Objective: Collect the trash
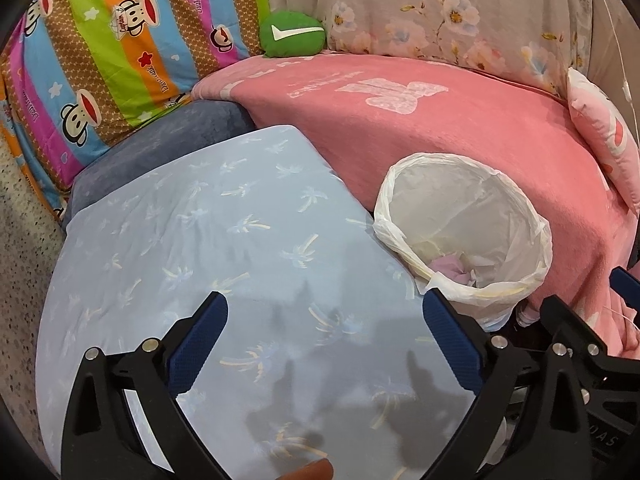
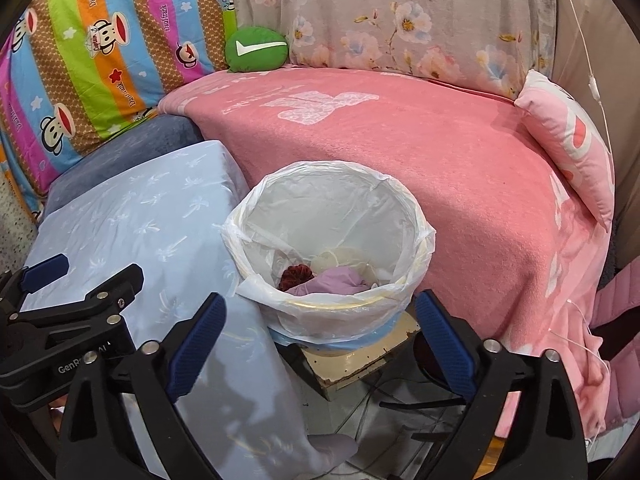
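A small bin lined with a white plastic bag (image 1: 466, 236) stands between a light blue cloth-covered surface (image 1: 208, 248) and a pink blanket (image 1: 420, 120). In the right wrist view the bin (image 2: 332, 240) holds a lilac crumpled piece (image 2: 332, 282), a dark red piece (image 2: 295, 274) and pale wrappers. My left gripper (image 1: 326, 316) is open and empty over the blue cloth, left of the bin. My right gripper (image 2: 320, 316) is open and empty just in front of the bin's near rim. The left gripper also shows at the left of the right wrist view (image 2: 80, 280).
A green cushion with a white tick (image 1: 291, 36) lies at the back. Striped monkey-print bedding (image 1: 112, 52) is at left, a floral cover (image 1: 440, 12) behind, a pink pillow (image 2: 568, 136) at right. The bin rests on a worn board (image 2: 360, 360) above cables on the floor.
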The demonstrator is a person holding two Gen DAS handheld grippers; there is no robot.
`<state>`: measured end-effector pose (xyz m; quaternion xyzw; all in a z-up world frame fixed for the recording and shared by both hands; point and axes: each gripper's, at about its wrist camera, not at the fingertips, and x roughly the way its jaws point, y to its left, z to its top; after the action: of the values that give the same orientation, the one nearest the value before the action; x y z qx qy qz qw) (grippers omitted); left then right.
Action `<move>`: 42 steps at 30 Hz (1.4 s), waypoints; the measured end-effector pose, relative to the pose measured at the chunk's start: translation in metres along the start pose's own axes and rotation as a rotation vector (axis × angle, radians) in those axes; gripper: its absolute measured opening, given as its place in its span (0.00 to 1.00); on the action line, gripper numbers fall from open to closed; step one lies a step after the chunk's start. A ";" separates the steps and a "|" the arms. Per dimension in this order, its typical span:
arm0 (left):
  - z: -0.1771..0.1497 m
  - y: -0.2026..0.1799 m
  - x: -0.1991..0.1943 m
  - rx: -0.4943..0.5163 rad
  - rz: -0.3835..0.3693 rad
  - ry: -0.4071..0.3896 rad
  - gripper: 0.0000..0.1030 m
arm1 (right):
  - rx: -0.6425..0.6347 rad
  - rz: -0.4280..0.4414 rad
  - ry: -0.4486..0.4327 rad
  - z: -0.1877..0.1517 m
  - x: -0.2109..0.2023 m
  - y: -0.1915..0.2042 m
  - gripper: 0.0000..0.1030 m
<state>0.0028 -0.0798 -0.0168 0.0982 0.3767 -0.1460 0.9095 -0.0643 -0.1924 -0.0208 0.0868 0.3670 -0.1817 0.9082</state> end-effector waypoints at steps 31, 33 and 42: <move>-0.006 0.004 -0.004 -0.045 0.036 0.018 0.93 | -0.045 -0.050 0.003 -0.006 -0.005 0.006 0.95; -0.007 0.004 -0.004 -0.043 0.037 0.019 0.93 | -0.046 -0.047 0.004 -0.006 -0.005 0.007 0.95; -0.009 0.005 -0.002 -0.048 0.041 0.037 0.93 | -0.046 -0.045 0.008 -0.007 -0.005 0.008 0.95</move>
<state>-0.0029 -0.0719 -0.0214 0.0867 0.3950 -0.1165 0.9072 -0.0688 -0.1814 -0.0220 0.0583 0.3766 -0.1935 0.9041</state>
